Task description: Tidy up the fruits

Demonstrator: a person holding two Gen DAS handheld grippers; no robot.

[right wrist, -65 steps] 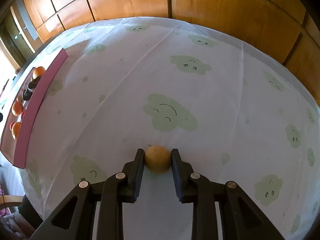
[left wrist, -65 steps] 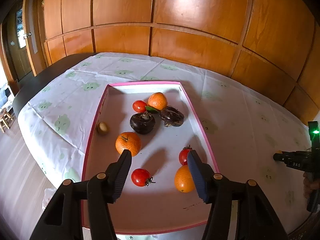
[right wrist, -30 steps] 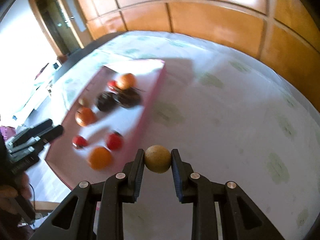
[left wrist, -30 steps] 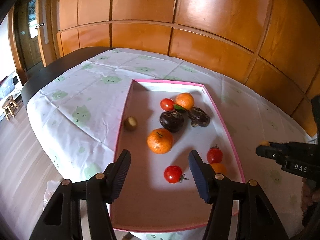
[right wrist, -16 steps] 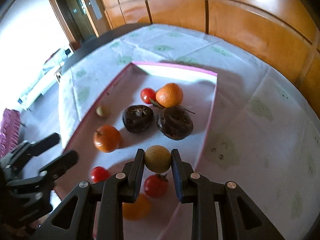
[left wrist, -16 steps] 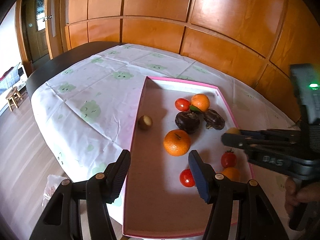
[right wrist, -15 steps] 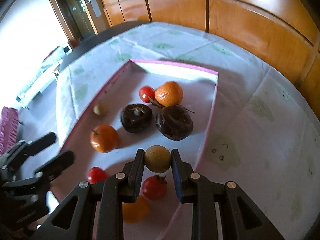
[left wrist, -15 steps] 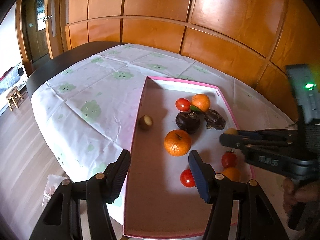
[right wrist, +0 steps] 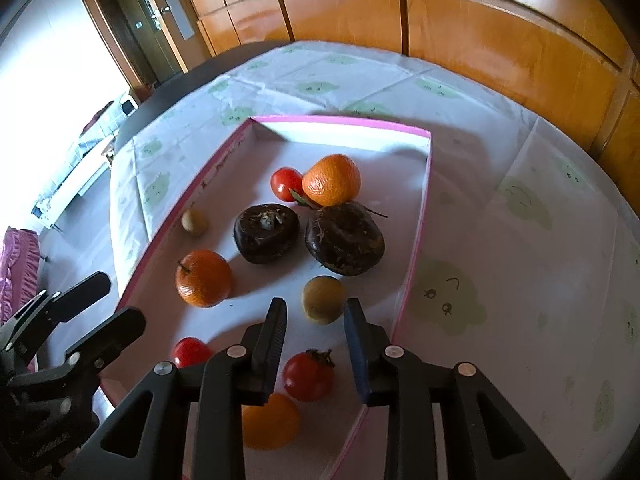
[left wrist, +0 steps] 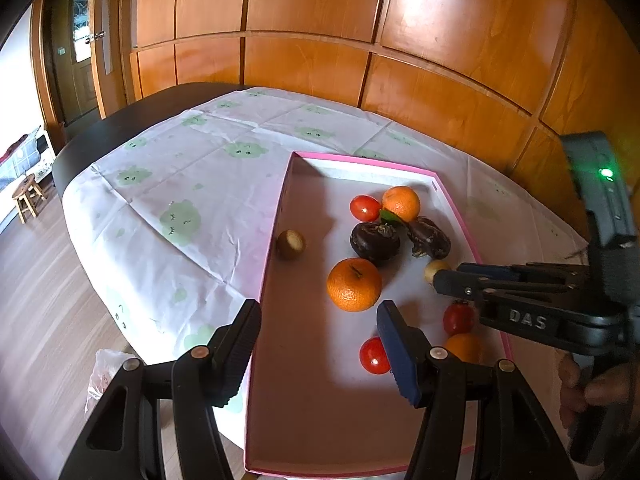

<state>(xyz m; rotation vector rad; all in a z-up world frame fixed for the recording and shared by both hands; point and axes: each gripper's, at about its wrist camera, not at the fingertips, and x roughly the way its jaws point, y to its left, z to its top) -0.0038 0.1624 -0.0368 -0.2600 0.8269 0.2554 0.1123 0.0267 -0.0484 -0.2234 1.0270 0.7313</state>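
- Right gripper point(right wrist: 314, 322) jaws opening; small tan fruit point(right wrist: 323, 299) sits between and just beyond the tips, pads look clear of it. Looks resting on the tray floor, not certain.
- Tan fruit is inside the pink tray point(right wrist: 420, 216), toward its right wall, just near of the right dark fruit point(right wrist: 345, 239).
- Left gripper point(left wrist: 320, 348) about half open, nothing in it, hovering over the tray's near left part.
- Step in hand, as I judge: release. Do it well by letting the jaws clear both sides fully, then lifting straight back; round fruit may roll if a pad drags it.
- In the way: red tomato point(right wrist: 308, 376) and an orange point(right wrist: 271, 420) under the right gripper's fingers, low retreat could bump them.
- Around: second dark fruit point(right wrist: 266, 233), orange point(right wrist: 203, 278) near left, far orange point(right wrist: 331, 179) touching a tomato point(right wrist: 286, 184), another tomato point(right wrist: 191, 352), second tan fruit point(right wrist: 194, 222) by the left wall.
- Tablecloth point(right wrist: 520, 240) right of the tray shows no stray fruit in view.
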